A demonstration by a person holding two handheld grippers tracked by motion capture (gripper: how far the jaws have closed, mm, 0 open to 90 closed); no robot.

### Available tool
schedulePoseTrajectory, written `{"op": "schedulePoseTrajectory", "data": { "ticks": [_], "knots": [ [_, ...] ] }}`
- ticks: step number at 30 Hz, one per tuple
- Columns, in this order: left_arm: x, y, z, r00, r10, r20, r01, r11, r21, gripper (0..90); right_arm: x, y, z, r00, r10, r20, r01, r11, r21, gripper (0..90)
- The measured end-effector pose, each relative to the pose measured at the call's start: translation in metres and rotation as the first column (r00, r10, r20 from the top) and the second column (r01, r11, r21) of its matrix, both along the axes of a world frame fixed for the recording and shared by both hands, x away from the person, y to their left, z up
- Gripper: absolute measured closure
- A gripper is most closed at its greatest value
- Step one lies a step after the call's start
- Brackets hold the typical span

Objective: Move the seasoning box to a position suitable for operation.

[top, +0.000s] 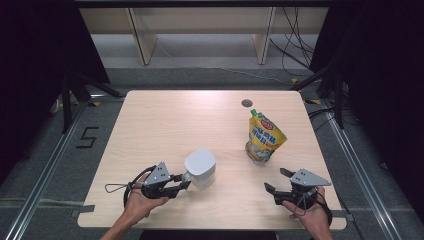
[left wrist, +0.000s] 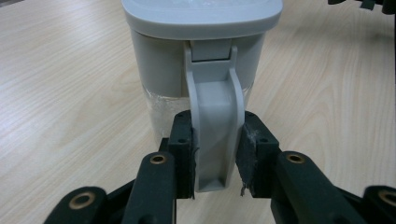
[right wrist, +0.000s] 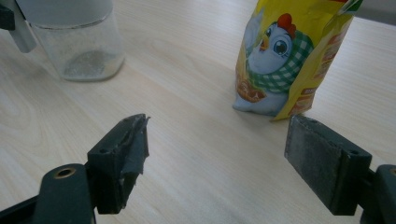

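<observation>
High view: a pale wooden worktop (top: 165,125) carries a grey-lidded jug (top: 201,168) near the front middle and a yellow pouch (top: 263,137) standing upright to its right, well apart. The left tongs (top: 184,185) reach in from the left hand (top: 141,202) and meet the jug's handle (top: 187,176), though the contact itself is too small to make out here. The right tongs (top: 279,181), in the right hand (top: 309,212), sit near the front right edge, jaws spread, short of the pouch.

Left gripper view: the left tongs (left wrist: 215,151) are closed on the grey handle (left wrist: 215,126), one pad pressed on each side of it. The jug (left wrist: 201,51) is cut off at the top; its lower clear part is mostly hidden behind the handle.

Right gripper view: the right tongs (right wrist: 217,154) stand wide apart with nothing between the pads but bare worktop (right wrist: 187,84). The pouch (right wrist: 289,60), printed with a cartoon chicken, is cropped at the top. The jug (right wrist: 77,39) shows only its clear base at the upper left, contents unclear.
</observation>
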State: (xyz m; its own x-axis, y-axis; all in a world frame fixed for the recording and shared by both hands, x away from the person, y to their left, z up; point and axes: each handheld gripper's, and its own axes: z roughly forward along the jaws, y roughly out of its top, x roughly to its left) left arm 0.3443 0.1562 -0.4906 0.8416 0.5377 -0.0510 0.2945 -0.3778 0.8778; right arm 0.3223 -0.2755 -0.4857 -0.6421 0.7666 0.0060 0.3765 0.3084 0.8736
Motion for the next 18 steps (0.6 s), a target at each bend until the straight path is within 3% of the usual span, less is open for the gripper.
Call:
{"op": "schedulePoseTrajectory", "data": {
  "ticks": [9,11,14,18],
  "knots": [
    [-0.008,-0.008,0.001,0.9982,-0.058,0.014,0.057,0.9983,0.007,68.6,0.0,0.0,0.0,1.0,0.0,0.003,0.0,1.0,-0.005,22.4],
    [-0.012,-0.011,0.001,0.9977,-0.068,0.006,0.068,0.9977,-0.009,68.6,0.0,0.0,0.0,1.0,0.0,0.004,0.0,1.0,-0.004,22.4],
    [-0.016,-0.015,0.001,0.992,-0.126,0.013,0.126,0.992,-0.011,68.6,0.0,0.0,0.0,0.9999,-0.002,0.01,0.002,1.0,-0.007,22.4],
    [-0.019,-0.022,0.002,0.9865,-0.163,0.013,0.163,0.9866,-0.003,68.6,0.0,0.0,0.0,1.0,0.002,0.003,-0.002,1.0,-0.006,22.5]
  ]
}}
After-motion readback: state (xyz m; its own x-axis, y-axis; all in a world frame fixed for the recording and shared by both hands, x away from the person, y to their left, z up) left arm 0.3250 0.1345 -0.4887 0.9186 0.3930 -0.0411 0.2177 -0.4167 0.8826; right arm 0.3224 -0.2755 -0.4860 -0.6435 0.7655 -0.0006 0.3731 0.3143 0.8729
